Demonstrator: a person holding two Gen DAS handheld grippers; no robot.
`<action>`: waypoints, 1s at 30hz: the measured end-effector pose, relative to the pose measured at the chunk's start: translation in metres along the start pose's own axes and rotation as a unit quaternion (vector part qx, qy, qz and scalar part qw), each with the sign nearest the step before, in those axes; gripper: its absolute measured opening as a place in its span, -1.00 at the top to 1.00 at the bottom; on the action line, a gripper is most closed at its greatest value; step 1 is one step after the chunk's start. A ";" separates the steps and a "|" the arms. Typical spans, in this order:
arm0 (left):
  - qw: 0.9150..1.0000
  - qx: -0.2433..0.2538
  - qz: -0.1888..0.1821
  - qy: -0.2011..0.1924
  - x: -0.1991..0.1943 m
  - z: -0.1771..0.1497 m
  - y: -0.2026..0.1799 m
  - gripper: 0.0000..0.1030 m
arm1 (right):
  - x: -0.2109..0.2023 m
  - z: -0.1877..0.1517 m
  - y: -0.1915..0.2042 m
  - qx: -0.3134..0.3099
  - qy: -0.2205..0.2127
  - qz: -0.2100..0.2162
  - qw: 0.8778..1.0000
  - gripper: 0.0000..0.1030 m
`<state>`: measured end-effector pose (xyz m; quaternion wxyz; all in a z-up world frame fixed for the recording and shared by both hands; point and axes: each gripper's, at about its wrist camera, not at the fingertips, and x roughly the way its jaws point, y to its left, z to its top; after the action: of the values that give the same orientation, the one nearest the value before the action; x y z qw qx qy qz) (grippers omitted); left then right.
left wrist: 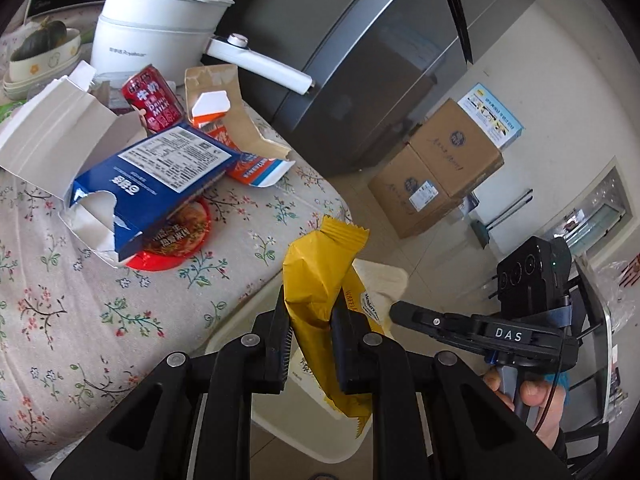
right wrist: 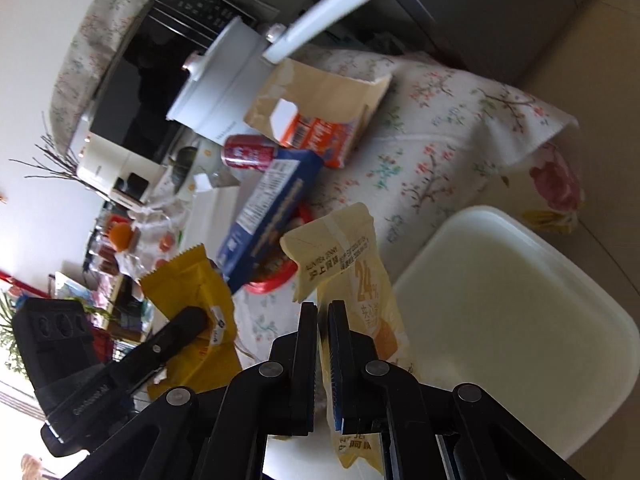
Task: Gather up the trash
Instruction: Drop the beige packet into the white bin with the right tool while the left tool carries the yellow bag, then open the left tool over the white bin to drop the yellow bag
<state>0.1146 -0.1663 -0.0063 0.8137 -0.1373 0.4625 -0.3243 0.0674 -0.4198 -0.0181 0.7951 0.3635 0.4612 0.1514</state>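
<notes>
My left gripper [left wrist: 310,308] is shut on a crumpled yellow snack wrapper [left wrist: 320,264], which sticks up past the fingertips just off the table's edge. In the right wrist view that wrapper [right wrist: 188,276] shows at lower left with the left gripper [right wrist: 192,316] on it. A pale yellow packet [right wrist: 352,256] with printed text is pinched in my right gripper [right wrist: 323,306], which is shut on it beside a white bin [right wrist: 500,280]. The bin [left wrist: 280,412] lies below both grippers. The right gripper [left wrist: 400,312] reaches in from the right, a hand on its handle.
The floral-cloth table [left wrist: 80,320] carries a torn blue box [left wrist: 160,184], a red can [left wrist: 154,100], an orange carton [left wrist: 224,120], a red bowl lid [left wrist: 176,244] and a white pot [left wrist: 156,28]. A grey fridge [left wrist: 360,60] and cardboard boxes [left wrist: 436,164] stand beyond.
</notes>
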 end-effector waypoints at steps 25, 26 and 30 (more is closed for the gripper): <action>0.995 0.005 0.049 0.081 0.073 -0.019 -0.002 0.06 | 0.007 0.011 -0.038 0.062 0.018 -0.048 0.997 -0.19; 0.996 0.002 0.048 0.076 0.070 -0.018 0.000 -0.02 | 0.007 0.012 -0.038 0.063 0.017 -0.049 0.997 -0.24; 0.997 -0.006 0.045 0.068 0.063 -0.013 0.004 -0.10 | 0.010 0.016 -0.036 0.067 0.012 -0.049 0.997 -0.28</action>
<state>0.1279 -0.2032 -0.0572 0.7930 -0.0987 0.5246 -0.2936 0.0830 -0.4461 -0.0454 0.7698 0.3908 0.4974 0.0859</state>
